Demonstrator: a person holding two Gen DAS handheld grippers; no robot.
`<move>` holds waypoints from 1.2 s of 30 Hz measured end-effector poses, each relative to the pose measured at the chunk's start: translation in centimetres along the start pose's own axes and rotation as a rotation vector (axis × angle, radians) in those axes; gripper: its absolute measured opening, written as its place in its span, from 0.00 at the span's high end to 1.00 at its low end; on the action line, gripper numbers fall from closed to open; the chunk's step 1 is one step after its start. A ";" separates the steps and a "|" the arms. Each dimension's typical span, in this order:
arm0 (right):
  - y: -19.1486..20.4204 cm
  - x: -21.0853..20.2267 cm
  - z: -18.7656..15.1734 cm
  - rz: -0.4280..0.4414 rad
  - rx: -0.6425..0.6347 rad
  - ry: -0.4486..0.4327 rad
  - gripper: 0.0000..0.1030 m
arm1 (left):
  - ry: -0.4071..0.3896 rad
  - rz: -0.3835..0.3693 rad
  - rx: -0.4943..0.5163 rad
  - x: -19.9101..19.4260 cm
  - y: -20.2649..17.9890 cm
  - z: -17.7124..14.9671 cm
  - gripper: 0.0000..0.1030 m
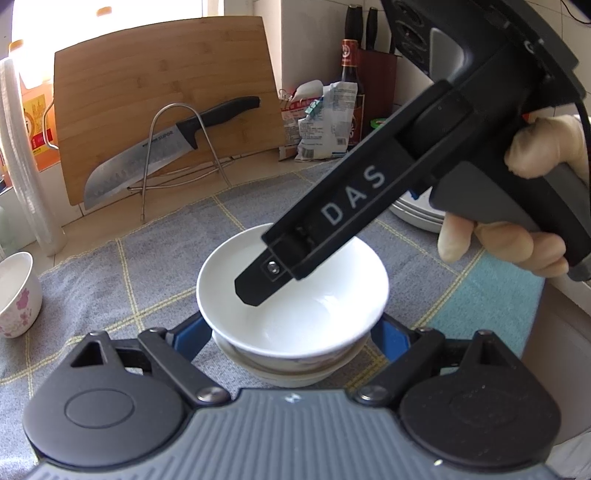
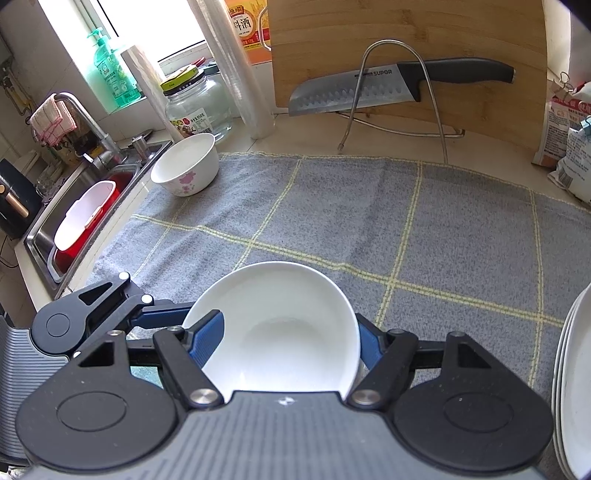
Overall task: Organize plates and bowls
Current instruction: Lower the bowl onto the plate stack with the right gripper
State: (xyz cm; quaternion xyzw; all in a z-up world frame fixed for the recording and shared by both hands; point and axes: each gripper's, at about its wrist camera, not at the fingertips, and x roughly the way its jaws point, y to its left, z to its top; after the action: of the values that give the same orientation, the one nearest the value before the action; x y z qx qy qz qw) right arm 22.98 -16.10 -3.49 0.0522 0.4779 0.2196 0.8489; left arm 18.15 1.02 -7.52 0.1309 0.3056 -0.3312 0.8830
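While the two grippers stood over the grey checked cloth [image 2: 332,206], a plain white bowl [image 1: 295,295] sat on top of a second white dish [image 1: 288,373], of which only a thin rim showed beneath it. The left gripper [image 1: 291,339] had a blue-padded finger on each side of that stack, low down by the under dish. The bowl covered the fingertips, so I could not tell whether the pads pressed on anything.

The right gripper [image 2: 284,347] held the bowl by its rim, one blue finger [image 2: 208,338] inside the wall and the other outside on the far side, its tip hidden behind the bowl. In the left wrist view the black outer side of one right finger reached down into the bowl, with a gloved hand [image 1: 524,206] on the handle; the rest of the person was out of frame.

A stack of white plates [image 2: 572,387] lay at the right edge of the cloth, cut off by the frame so that I could not count them. A second bowl with pink flowers [image 2: 186,164] stood well apart at the cloth's far left corner, beside the sink [image 2: 74,206]. Behind, a kitchen knife [image 2: 388,86] rested on a wire stand in front of a wooden cutting board [image 2: 406,33]. Bright window light washed out the upper left.
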 end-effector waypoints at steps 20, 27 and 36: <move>0.2 0.3 0.0 0.002 -0.010 -0.004 0.20 | 0.002 0.007 -0.001 0.3 -0.1 -0.3 0.11; 0.1 0.4 0.0 0.018 0.003 -0.009 0.12 | 0.003 0.004 -0.018 0.5 0.1 -0.5 0.07; 0.4 0.0 -0.1 -0.013 -0.002 -0.030 0.00 | -0.007 0.000 -0.020 0.0 0.0 -0.7 0.06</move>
State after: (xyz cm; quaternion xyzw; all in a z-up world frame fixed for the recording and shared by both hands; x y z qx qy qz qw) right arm 22.83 -15.77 -3.44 0.0516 0.4650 0.2138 0.8575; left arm 17.84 1.28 -8.07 0.1211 0.3058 -0.3287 0.8853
